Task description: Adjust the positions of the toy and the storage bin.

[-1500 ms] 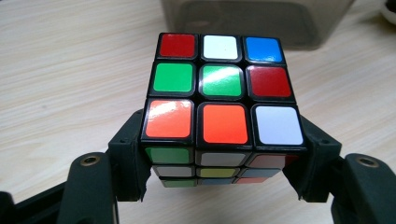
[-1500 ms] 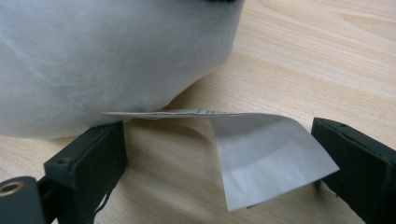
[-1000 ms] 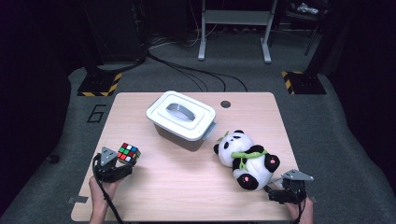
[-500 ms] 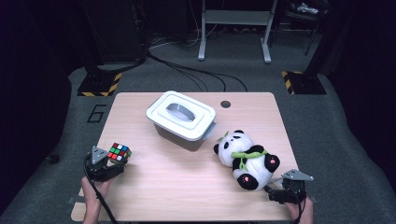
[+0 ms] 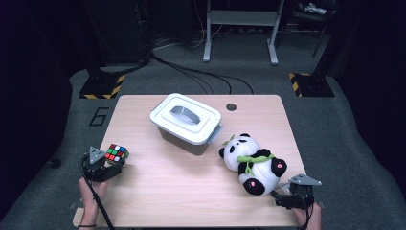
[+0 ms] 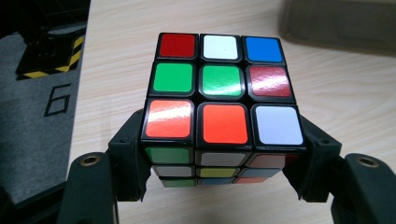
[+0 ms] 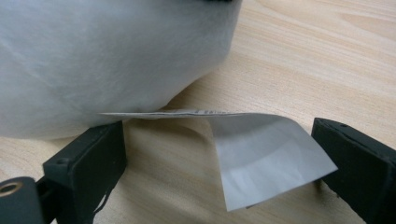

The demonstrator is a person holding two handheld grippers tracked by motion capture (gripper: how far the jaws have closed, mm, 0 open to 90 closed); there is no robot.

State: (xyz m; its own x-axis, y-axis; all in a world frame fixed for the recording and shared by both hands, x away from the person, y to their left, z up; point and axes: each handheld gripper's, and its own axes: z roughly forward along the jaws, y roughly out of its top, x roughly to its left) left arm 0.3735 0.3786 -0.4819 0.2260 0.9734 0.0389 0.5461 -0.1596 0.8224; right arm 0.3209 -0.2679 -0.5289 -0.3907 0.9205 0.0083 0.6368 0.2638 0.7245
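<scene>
Left gripper [image 5: 111, 163], at the table's [image 5: 158, 201] eight-o'clock edge, clamps a scrambled puzzle cube [image 5: 116, 153] between both jaws; bare wood lies open from there toward three o'clock. Right gripper [image 5: 280, 197], at the five-o'clock edge, has its jaws spread either side of a white fabric tag [image 7: 261, 154] of the plush panda [image 5: 251, 163], whose body is blurred and cropped in the right gripper view. A lidded grey bin [image 5: 186, 122] sits at centre toward twelve o'clock; dark carpeted floor [image 5: 57, 143] with cables surrounds the table.

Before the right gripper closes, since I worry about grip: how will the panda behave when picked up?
The panda looks soft and plush, so it would probably squash and sag. Its fabric tag, between the open right gripper jaws, looks floppy and might slip.
</scene>
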